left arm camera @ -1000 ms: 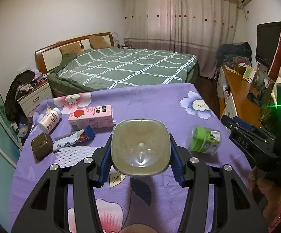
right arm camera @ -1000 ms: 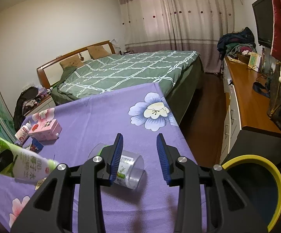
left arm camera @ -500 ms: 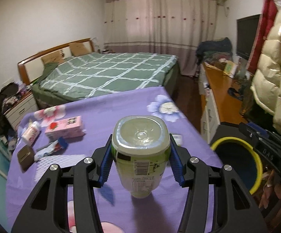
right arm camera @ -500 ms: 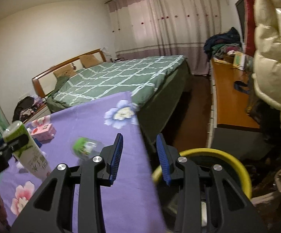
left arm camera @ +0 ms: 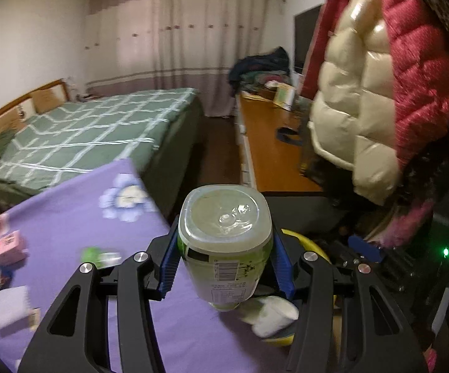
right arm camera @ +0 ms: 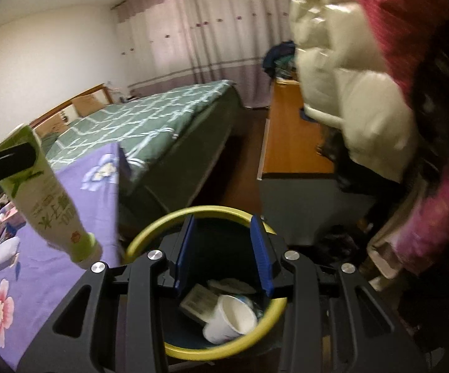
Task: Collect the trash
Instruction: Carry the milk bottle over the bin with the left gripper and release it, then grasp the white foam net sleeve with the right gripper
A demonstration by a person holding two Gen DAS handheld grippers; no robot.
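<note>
My left gripper (left arm camera: 224, 267) pinches the green bottle (left arm camera: 224, 248) near the bench (left arm camera: 69, 217) edge; my right gripper (right arm camera: 222, 255) hangs spread over the yellow-rimmed bin (right arm camera: 149, 227).

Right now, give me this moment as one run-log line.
left gripper: shut on green-labelled plastic bottle, cap down | right gripper: open, empty, over yellow-rimmed trash bin | bin: holds white paper cup
</note>
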